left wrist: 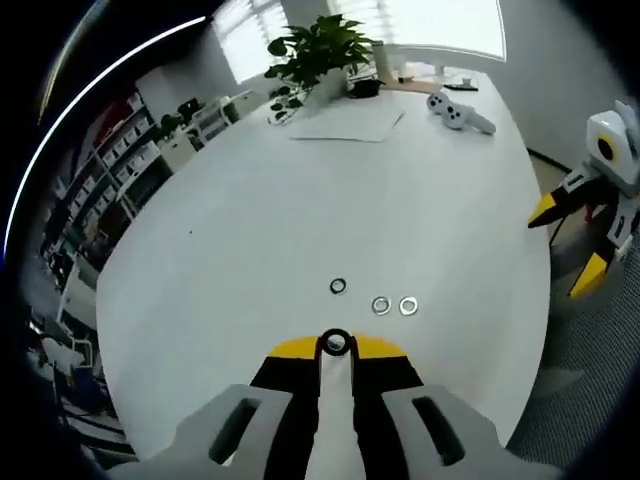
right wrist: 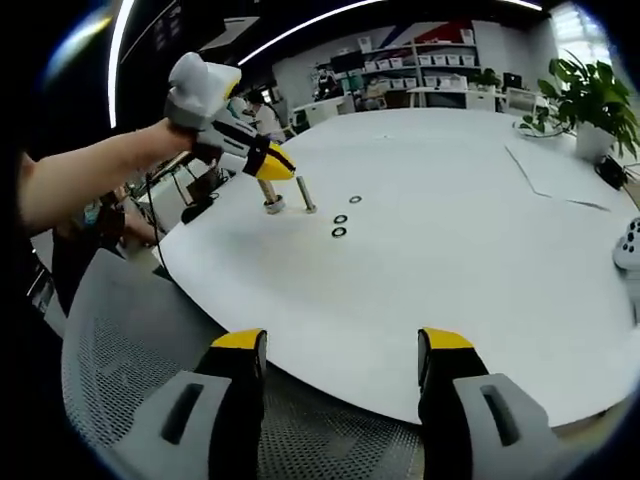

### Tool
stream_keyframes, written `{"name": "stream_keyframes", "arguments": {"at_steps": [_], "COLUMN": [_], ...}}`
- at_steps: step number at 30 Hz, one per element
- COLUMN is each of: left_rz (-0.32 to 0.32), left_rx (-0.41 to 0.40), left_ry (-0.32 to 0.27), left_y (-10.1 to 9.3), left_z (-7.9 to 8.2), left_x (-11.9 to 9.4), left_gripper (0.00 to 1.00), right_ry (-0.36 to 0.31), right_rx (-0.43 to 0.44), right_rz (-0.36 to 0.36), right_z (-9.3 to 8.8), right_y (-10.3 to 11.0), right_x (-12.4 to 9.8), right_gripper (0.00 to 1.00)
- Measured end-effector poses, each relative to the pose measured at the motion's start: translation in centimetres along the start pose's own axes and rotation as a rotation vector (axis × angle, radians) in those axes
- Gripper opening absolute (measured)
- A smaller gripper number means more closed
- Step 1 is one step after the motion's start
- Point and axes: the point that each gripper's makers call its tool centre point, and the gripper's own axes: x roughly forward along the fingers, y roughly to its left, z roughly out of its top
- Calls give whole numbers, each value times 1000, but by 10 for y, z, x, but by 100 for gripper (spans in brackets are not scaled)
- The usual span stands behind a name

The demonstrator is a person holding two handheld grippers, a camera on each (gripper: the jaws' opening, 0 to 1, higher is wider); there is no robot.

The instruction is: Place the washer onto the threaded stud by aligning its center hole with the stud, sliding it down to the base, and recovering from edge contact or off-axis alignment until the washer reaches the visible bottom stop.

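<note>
The left gripper (left wrist: 335, 352) stands over the desk (left wrist: 300, 210) near its edge, its yellow-tipped jaws apparently together around a dark ring, probably the washer (left wrist: 336, 344). In the right gripper view it holds a stud (right wrist: 268, 194) upright, beside a second stud (right wrist: 306, 195). Three loose washers (left wrist: 381, 305) lie just beyond. The right gripper (right wrist: 342, 350), jaws apart, hangs off the desk's edge.

We see a white table (left wrist: 250, 230) beyond our yellow-tipped black jaws on grey bodies, one dark washer (left wrist: 338, 287) and two silver washers (left wrist: 394, 306) ahead of them, a green plant (left wrist: 318, 48) far beyond, and a grey mesh chair (right wrist: 130, 370) beneath.
</note>
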Motion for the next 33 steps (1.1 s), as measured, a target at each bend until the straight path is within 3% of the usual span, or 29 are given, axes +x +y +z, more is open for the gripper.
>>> {"name": "stream_keyframes", "arguments": {"at_steps": [5,33], "left_rz": [4,-32], "left_rx": [28,4], "left_ry": [18,58], "left_y": [4,9], "left_z": [-3,-6], "left_x": [5,19], "left_gripper": [8,8], "right_ry": [-2,12], "right_rx": [-1,-5], "right_rz": [1,2], "right_z": [1,-2], "right_y": [1,0], "right_x": [0,1], "right_gripper": [64,63]}}
